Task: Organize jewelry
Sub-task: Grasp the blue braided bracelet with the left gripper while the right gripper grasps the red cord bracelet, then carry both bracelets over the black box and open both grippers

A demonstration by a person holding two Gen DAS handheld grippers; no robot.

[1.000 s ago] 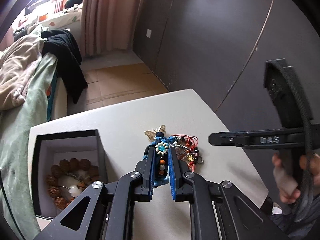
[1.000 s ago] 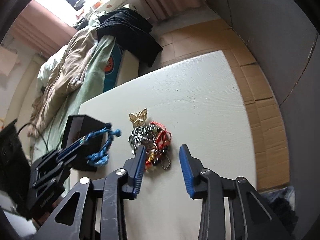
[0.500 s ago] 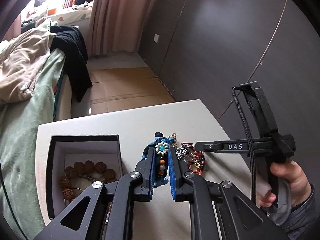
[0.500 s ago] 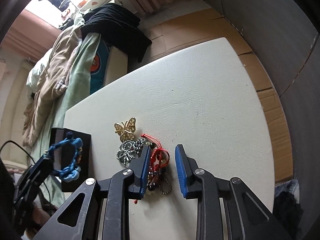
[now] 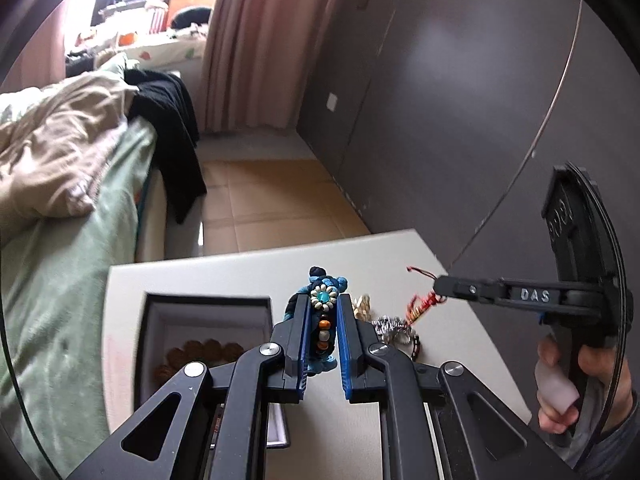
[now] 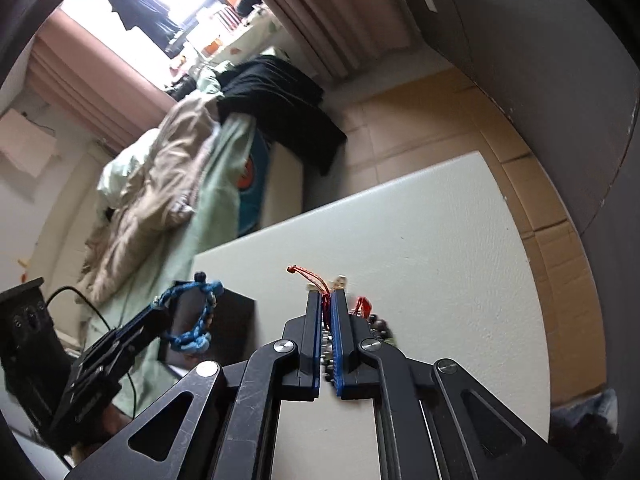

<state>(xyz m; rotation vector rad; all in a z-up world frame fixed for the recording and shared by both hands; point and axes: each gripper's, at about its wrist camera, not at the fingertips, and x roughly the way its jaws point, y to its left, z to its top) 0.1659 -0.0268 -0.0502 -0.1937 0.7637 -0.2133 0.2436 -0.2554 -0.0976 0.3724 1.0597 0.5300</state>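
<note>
My left gripper [image 5: 324, 304] is shut on a blue braided bracelet [image 5: 323, 298] with a bead flower, held above the white table just right of the open black jewelry box [image 5: 206, 306]. Brown bead bracelets [image 5: 200, 350] lie in the box. My right gripper [image 6: 326, 298] is shut on a red cord bracelet [image 6: 308, 276] and lifts it off the jewelry pile [image 5: 394, 326]. The right gripper [image 5: 438, 286] also shows in the left wrist view with the red cord [image 5: 420, 304] hanging from it. The left gripper [image 6: 176, 308] with the blue bracelet [image 6: 196, 316] shows in the right wrist view.
The white table [image 6: 420, 240] ends at a brown floor [image 5: 272, 200] and a dark wall [image 5: 440, 100] to the right. A bed with green and beige bedding [image 5: 60, 184] and a black garment [image 5: 172, 128] lies to the left. A gold butterfly piece [image 5: 362, 304] lies by the pile.
My right gripper closed on the red cord bracelet and raised it off the pile. My left gripper moved the blue bracelet left and up, closer to the box.
</note>
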